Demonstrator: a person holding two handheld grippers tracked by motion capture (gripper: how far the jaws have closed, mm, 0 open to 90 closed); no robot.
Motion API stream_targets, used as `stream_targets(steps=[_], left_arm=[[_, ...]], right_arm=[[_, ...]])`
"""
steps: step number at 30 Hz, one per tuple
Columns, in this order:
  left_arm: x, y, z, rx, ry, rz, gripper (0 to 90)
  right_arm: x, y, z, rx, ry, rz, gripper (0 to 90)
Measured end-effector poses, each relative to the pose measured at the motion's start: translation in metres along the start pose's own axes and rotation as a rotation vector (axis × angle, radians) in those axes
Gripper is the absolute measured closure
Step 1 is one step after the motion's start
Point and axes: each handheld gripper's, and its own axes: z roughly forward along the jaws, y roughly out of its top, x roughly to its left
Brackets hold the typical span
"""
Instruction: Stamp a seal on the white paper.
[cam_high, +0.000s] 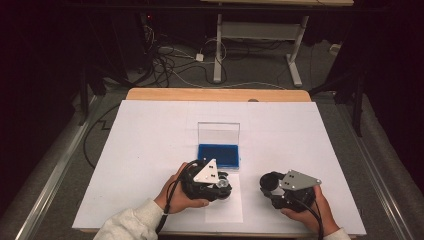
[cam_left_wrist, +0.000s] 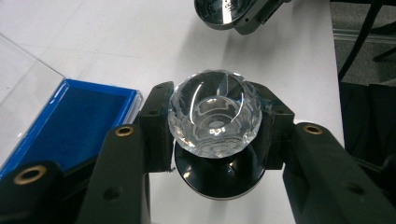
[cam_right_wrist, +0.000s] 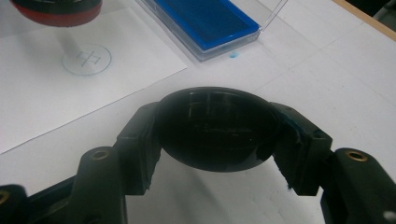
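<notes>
Left gripper (cam_left_wrist: 215, 126) fingers pinch a clear faceted knob (cam_left_wrist: 215, 114), hollow facing up; right gripper (cam_right_wrist: 217, 135) fingers pinch a black dome cap (cam_right_wrist: 215, 128); its view alone reveals a printed circle mark (cam_right_wrist: 87, 59) on the worktop (cam_high: 150, 130)

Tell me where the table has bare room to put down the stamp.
Bare patches: the white board left of the ink pad, the stretch right of it toward the far right corner, and the strip behind its clear lid. It is crowded near the front edge, around both tools and the paper sheet.

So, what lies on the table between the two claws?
Nothing but bare white table: in the high view, the left claw, gripping a clear stamp, and the right claw, gripping a black cap, have an open gap between them.
</notes>
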Motion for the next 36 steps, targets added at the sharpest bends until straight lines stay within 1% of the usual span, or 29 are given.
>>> stream_targets(steps=[2,5,8,14,17,20,23,28,33,36], left_arm=[[0.0,0.0,0.004,0.01,-0.009,0.002,54.7],[0.0,-0.001,0.01,0.024,-0.012,0.003,54.7],[0.0,-0.003,0.014,0.031,-0.019,-0.002,54.7],[-0.002,-0.003,0.02,0.043,-0.021,0.009,54.7],[-0.001,-0.005,0.022,0.051,-0.021,0.009,54.7],[-0.001,-0.006,0.022,0.045,-0.024,0.003,54.7],[-0.001,-0.007,0.024,0.047,-0.024,0.005,54.6],[-0.002,-0.008,0.027,0.067,-0.021,0.019,54.6],[-0.001,-0.008,0.027,0.058,-0.026,0.018,54.6],[-0.002,-0.009,0.029,0.065,-0.02,0.02,54.6]], right_arm=[[0.0,0.0,0.0,0.002,0.002,0.0,38.5],[0.001,0.0,0.0,0.002,0.001,0.001,38.5],[0.001,0.0,0.001,0.005,0.002,-0.002,38.5],[0.001,0.0,0.001,0.008,0.006,-0.004,38.5],[0.001,0.0,0.001,0.01,0.007,-0.002,38.5],[0.001,-0.001,0.001,0.012,0.008,-0.003,38.5],[0.001,-0.001,0.002,0.013,0.009,-0.005,38.5],[0.001,-0.001,0.002,0.015,0.014,-0.008,38.5],[0.001,-0.001,0.002,0.024,0.02,-0.012,38.5],[0.002,-0.001,0.003,0.026,0.023,-0.013,38.5]])
